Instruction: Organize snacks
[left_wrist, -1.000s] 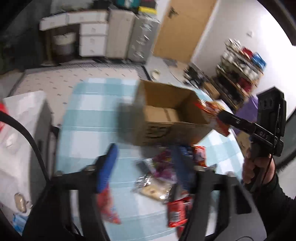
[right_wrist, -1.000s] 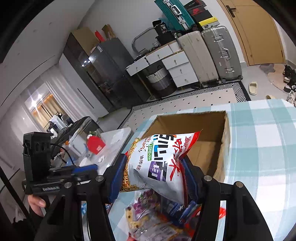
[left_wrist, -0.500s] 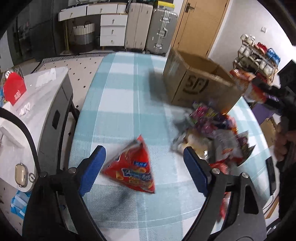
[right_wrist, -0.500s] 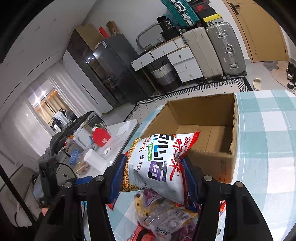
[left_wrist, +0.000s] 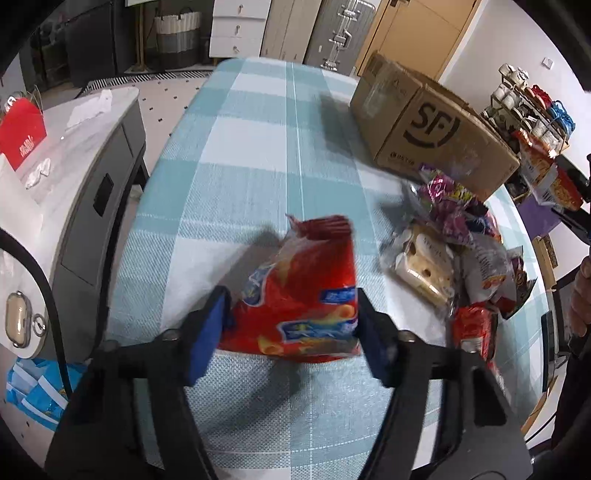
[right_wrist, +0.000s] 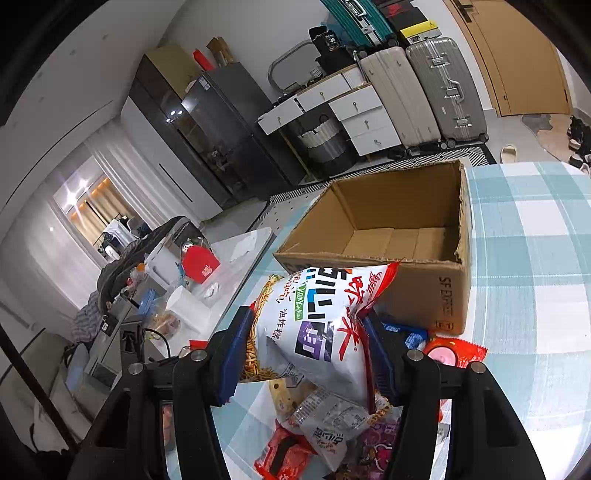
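On the teal checked tablecloth (left_wrist: 258, 147) lies a red snack bag (left_wrist: 306, 280), and my left gripper (left_wrist: 290, 314) points down at it. Its jaws are closing, and both blue pads (left_wrist: 207, 332) press the bag's sides. My right gripper (right_wrist: 308, 343) is shut on a white-and-red noodle snack bag (right_wrist: 317, 325), held in the air just before the open cardboard box (right_wrist: 406, 236). The box (left_wrist: 428, 125) shows nothing inside. A pile of loose snack packets (left_wrist: 454, 251) lies in front of it and shows under the held bag (right_wrist: 332, 424).
A white side cabinet (left_wrist: 66, 155) with a red card (left_wrist: 20, 136) stands left of the table. Suitcases (right_wrist: 443, 85) and drawers line the far wall. A cluttered shelf (left_wrist: 532, 99) stands to the right. A person's hand (left_wrist: 581, 295) shows at the right edge.
My left gripper has come down onto the red bag and its jaws have narrowed from wide apart to pressing on it. My right gripper holds its bag the same and has shifted a little by the box.
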